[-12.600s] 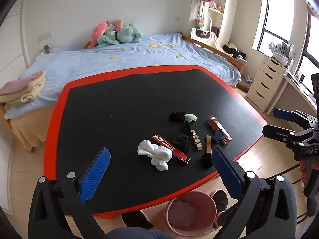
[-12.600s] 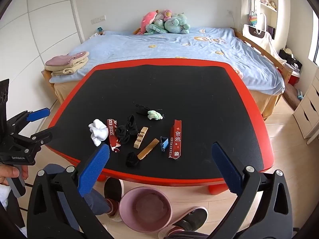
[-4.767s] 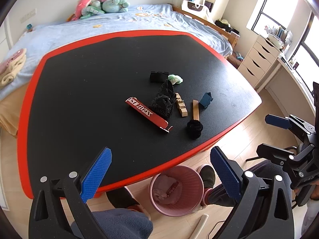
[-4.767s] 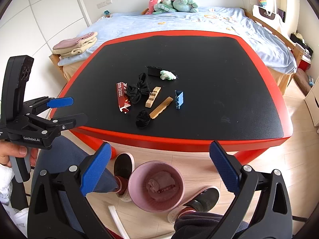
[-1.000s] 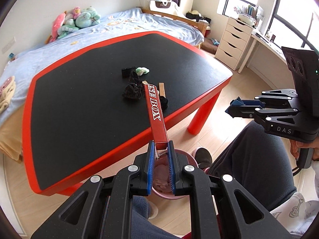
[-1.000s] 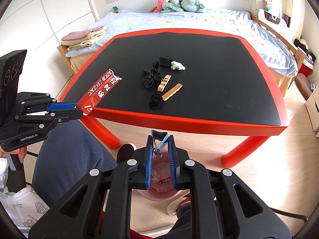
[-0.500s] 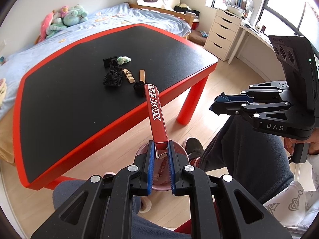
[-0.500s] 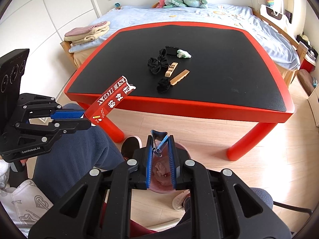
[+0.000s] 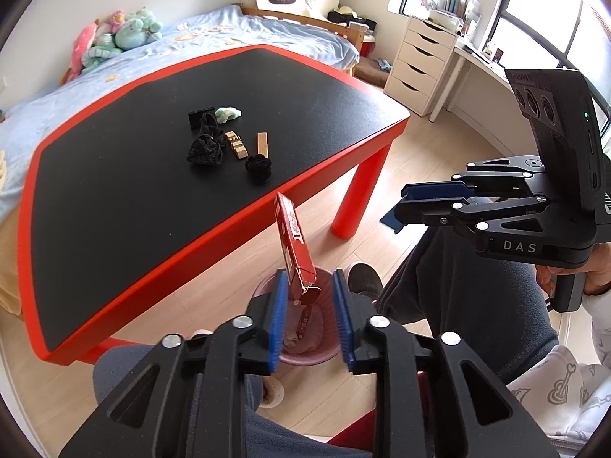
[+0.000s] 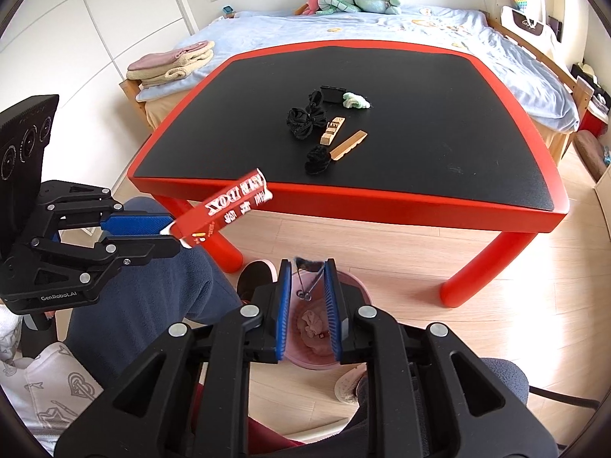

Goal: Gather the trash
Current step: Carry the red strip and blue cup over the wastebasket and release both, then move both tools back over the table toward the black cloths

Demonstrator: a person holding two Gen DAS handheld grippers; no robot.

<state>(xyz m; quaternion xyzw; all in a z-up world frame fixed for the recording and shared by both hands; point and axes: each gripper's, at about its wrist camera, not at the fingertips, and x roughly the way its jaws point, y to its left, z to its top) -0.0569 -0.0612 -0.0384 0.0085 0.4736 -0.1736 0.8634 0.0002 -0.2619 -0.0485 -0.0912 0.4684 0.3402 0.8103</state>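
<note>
My left gripper [image 9: 310, 297] has its jaws parted above the pink trash bin [image 9: 305, 358], and the long red box [image 9: 294, 244] tips loose between them. It also shows in the right wrist view [image 10: 225, 206] beside the left gripper [image 10: 168, 234]. My right gripper [image 10: 308, 297] has its jaws slightly apart over the bin [image 10: 355, 286], and the blue binder clip [image 10: 308, 273] hangs loose between the pads. In the left wrist view the right gripper [image 9: 401, 206] shows with the clip [image 9: 391, 219] below it.
The red-rimmed black table [image 10: 420, 198] holds black fabric bundles [image 10: 303, 120], wooden blocks [image 10: 332, 129], a black brick [image 10: 333, 93] and a green wad [image 10: 355, 101]. My legs and shoes flank the bin. A bed [image 10: 382, 26] lies behind.
Both grippers have opened a little over the bin. The red box has slipped and tilted free in the left jaws; the clip is loose in the right.
</note>
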